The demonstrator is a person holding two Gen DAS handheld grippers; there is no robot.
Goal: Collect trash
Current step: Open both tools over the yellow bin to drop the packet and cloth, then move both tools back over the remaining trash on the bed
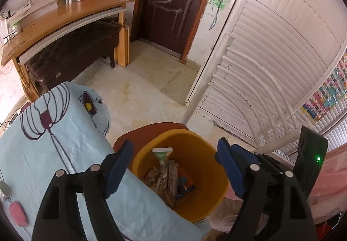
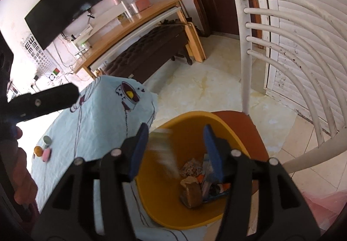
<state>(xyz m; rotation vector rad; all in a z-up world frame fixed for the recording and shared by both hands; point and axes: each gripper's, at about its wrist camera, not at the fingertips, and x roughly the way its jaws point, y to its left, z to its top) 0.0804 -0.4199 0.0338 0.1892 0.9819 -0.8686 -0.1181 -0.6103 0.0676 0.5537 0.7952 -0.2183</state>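
A yellow bin (image 1: pixel 195 178) stands on a brown chair seat beside the table and holds several wrappers (image 1: pixel 167 180). A green-and-white tube (image 1: pixel 162 154) hangs in the air over the bin. My left gripper (image 1: pixel 173 165) is open and empty above the bin. My right gripper (image 2: pixel 175 150) is open above the same bin (image 2: pixel 151 193). A blurred tube (image 2: pixel 162 150) drops between its fingers, touching neither. More trash (image 2: pixel 193 189) lies at the bin's bottom.
A table with a light blue patterned cloth (image 1: pixel 54 165) is at the left, with small items (image 2: pixel 45 150) on it. A white slatted chair back (image 2: pixel 282 30) rises at the right. A wooden desk (image 1: pixel 65 19) and a dark door (image 1: pixel 173 2) stand behind.
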